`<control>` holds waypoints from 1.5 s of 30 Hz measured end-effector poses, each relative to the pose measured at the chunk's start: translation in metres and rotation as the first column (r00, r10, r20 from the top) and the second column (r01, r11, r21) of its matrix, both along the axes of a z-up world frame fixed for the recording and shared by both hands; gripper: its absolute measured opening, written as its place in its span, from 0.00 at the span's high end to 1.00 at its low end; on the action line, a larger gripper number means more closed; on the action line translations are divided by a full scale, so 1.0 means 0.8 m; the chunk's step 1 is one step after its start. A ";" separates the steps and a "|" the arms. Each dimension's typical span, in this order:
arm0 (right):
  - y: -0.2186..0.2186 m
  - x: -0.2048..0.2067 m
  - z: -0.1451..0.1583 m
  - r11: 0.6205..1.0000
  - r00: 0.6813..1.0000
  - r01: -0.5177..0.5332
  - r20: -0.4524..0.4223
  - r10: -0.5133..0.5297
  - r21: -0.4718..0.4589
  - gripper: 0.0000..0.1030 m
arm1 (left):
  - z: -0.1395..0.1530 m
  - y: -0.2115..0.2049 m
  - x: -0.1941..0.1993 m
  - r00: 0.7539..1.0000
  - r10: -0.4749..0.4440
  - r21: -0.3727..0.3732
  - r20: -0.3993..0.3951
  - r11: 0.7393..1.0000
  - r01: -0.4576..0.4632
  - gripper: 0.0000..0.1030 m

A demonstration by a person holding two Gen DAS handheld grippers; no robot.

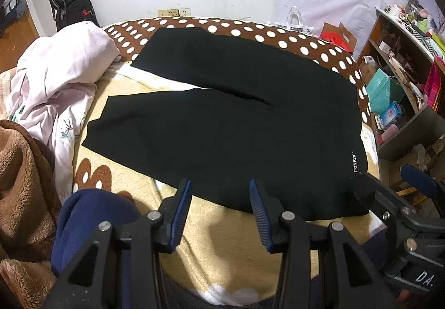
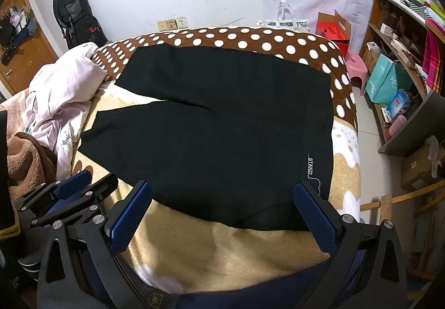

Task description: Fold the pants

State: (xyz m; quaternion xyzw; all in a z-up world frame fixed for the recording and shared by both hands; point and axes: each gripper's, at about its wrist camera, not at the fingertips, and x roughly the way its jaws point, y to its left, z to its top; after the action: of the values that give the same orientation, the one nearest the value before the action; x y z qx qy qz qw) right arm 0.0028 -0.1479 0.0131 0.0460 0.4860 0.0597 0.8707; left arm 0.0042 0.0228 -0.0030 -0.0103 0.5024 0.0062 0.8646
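Note:
Black pants [image 1: 222, 125] [image 2: 211, 136] lie flat on the bed, waistband to the right with a small white label [image 2: 311, 167], both legs stretching left and slightly apart. My left gripper [image 1: 221, 189] hovers open just before the near edge of the pants, nothing between its blue pads. My right gripper [image 2: 222, 195] is open wide over the near edge by the waistband, its pads clear of the cloth. In the left wrist view the right gripper [image 1: 397, 184] shows at the lower right edge; in the right wrist view the left gripper [image 2: 91, 184] shows at the lower left.
A beige blanket [image 2: 222, 248] covers the bed, with a brown polka-dot blanket [image 2: 250, 39] at the far side. Crumpled pink bedding [image 1: 61, 78] and a brown fleece [image 1: 22, 184] pile up at the left. Shelves [image 2: 403, 59], bags and a pink stool [image 2: 358, 64] stand on the right.

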 end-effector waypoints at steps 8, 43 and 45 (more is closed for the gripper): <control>-0.001 0.001 0.000 1.000 1.000 -0.005 -0.004 0.005 0.005 0.02 | -0.002 0.000 0.000 1.000 -0.001 0.003 -0.004 1.000 0.001 0.55; 0.003 0.002 -0.007 1.000 1.000 -0.014 -0.015 0.014 0.016 0.03 | -0.018 -0.003 0.004 0.998 -0.004 0.001 -0.055 1.000 0.004 0.55; 0.003 0.003 -0.009 1.000 1.000 -0.013 -0.015 0.013 0.019 0.03 | -0.021 -0.003 0.004 0.998 -0.004 -0.006 -0.061 1.000 0.004 0.55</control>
State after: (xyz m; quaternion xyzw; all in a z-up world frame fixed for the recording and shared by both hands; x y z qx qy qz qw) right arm 0.0049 -0.1454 0.0062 0.0513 0.4922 0.0695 0.8662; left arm 0.0077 0.0201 -0.0197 -0.0117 0.5286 0.0033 0.8488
